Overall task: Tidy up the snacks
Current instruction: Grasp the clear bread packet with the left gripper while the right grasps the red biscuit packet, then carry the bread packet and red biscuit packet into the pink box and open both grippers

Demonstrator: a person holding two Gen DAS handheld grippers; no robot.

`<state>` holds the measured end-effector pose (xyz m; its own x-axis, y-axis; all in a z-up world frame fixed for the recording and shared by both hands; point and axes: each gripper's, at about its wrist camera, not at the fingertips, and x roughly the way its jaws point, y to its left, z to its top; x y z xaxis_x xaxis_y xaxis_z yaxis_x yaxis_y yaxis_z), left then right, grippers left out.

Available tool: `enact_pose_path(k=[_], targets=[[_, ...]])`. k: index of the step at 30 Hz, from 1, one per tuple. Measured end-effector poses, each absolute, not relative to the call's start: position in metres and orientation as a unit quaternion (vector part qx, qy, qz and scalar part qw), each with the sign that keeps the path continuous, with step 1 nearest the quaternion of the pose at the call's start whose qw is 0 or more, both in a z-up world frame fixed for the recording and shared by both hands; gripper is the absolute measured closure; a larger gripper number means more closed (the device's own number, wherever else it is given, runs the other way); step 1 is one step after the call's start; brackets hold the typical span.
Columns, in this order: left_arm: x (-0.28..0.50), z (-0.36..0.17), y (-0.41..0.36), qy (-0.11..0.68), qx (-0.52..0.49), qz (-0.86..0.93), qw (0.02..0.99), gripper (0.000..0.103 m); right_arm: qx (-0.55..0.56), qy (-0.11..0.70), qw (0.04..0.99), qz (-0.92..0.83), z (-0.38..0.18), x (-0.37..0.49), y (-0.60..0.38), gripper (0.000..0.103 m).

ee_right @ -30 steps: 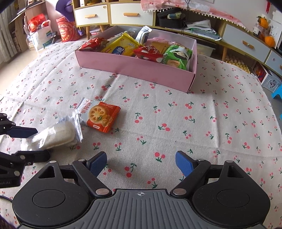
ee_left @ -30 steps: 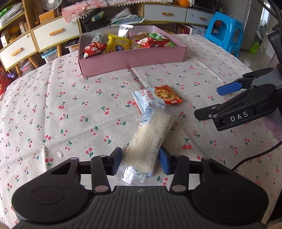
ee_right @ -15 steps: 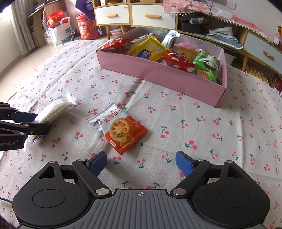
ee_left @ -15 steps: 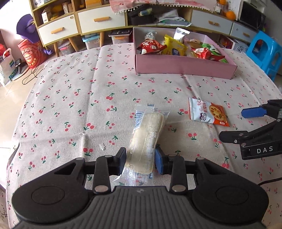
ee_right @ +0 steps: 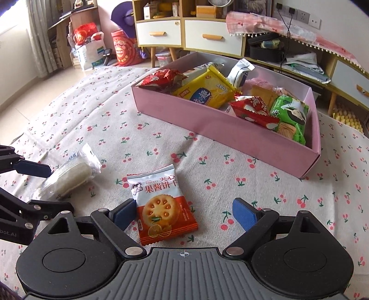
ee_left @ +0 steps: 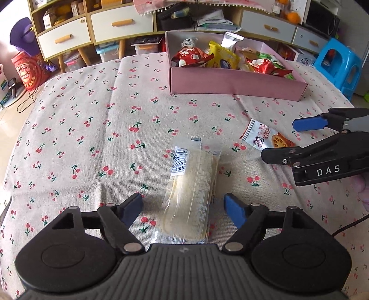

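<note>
Where cabinets (ee_left: pixel 122 22) stand, cherry-print tablecloth (ee_left: pixel 92 129) spreads.

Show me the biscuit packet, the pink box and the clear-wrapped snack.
biscuit packet (ee_right: pixel 164 208): right wrist view, printed biscuit picture.
pink box (ee_right: pixel 221 129): right wrist view, near wall.
clear-wrapped snack (ee_left: pixel 191 193): left wrist view, middle of wrapper.

Matt woven cloth with printed cherries for the tablecloth (ee_left: pixel 96 129), creased in places. Clear, glossy plastic film around the pale wafer pack (ee_left: pixel 191 196). Shiny printed foil on the biscuit packet (ee_right: pixel 161 207). Matt pink card for the box (ee_right: pixel 230 129). Matt black plastic, ribbed near the lens, on the right gripper (ee_right: pixel 184 214); smooth blue fingertips (ee_right: pixel 244 214).
</note>
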<state>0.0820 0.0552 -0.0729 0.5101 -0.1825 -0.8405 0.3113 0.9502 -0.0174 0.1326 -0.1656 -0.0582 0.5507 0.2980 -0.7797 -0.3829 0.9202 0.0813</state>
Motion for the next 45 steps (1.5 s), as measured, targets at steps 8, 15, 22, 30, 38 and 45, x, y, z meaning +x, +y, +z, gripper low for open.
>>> enact_pose_path(k=[8,15,22,30,38,45], targets=[[0.086,-0.070,0.056,0.477,0.064,-0.132,0.867,0.044,-0.049,0.434,0.877,0.200,-0.056,0.135,-0.155,0.021],[0.087,-0.066,0.058,0.484,0.060,-0.138,0.862,0.065,-0.039,0.462,0.863,0.201,-0.048,0.133,-0.146,0.044],[0.090,-0.064,0.061,0.492,0.039,-0.130,0.860,0.070,-0.058,0.482,0.850,0.206,-0.043,0.128,-0.135,0.059],[0.092,-0.061,0.064,0.499,0.015,-0.131,0.857,0.071,-0.050,0.505,0.839,0.197,-0.036,0.124,-0.132,0.061],[0.091,-0.052,0.059,0.490,0.009,-0.139,0.860,0.072,-0.004,0.523,0.831,0.187,-0.027,0.126,-0.148,0.061],[0.095,-0.038,0.048,0.476,0.001,-0.151,0.866,0.072,0.033,0.521,0.836,0.171,-0.017,0.130,-0.168,0.061]])
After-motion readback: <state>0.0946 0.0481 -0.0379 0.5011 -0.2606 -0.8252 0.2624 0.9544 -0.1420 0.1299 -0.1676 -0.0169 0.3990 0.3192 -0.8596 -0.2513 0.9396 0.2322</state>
